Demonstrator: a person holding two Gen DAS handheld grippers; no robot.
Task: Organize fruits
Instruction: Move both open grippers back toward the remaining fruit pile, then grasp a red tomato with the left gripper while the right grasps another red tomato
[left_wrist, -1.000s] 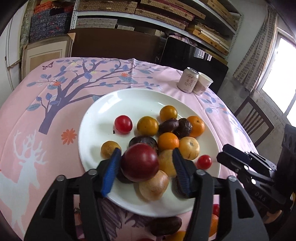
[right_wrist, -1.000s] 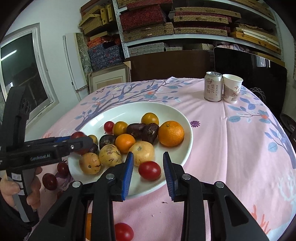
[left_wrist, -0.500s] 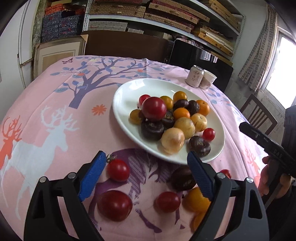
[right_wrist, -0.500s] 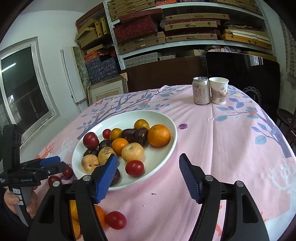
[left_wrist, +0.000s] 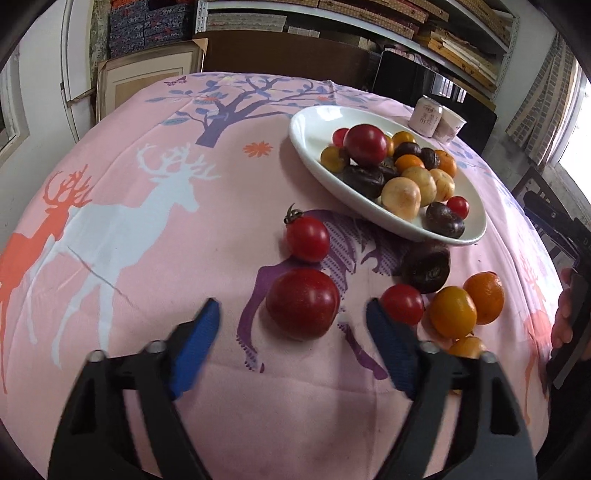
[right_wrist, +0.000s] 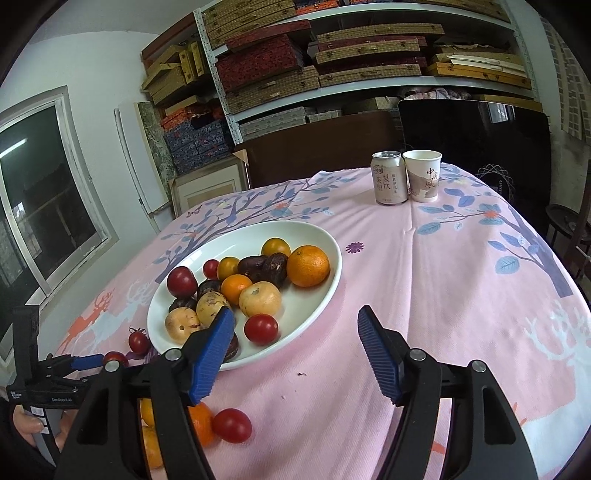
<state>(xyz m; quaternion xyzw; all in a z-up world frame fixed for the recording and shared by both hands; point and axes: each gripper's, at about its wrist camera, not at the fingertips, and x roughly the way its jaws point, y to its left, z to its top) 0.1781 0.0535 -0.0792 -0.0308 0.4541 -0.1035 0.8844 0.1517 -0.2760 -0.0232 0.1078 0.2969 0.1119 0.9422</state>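
Fruits: six loose on tablecloth (left_wrist: 184, 258), one white plate (left_wrist: 317, 125), two grippers.

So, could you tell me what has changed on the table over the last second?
The left gripper let go of the big red plum onto the pile on the white plate, drew back and lowered toward a second plum on the tablecloth; its jaws have just been closing, not yet touching it. The right gripper opened and pulled back empty. The can and paper cup stayed put.
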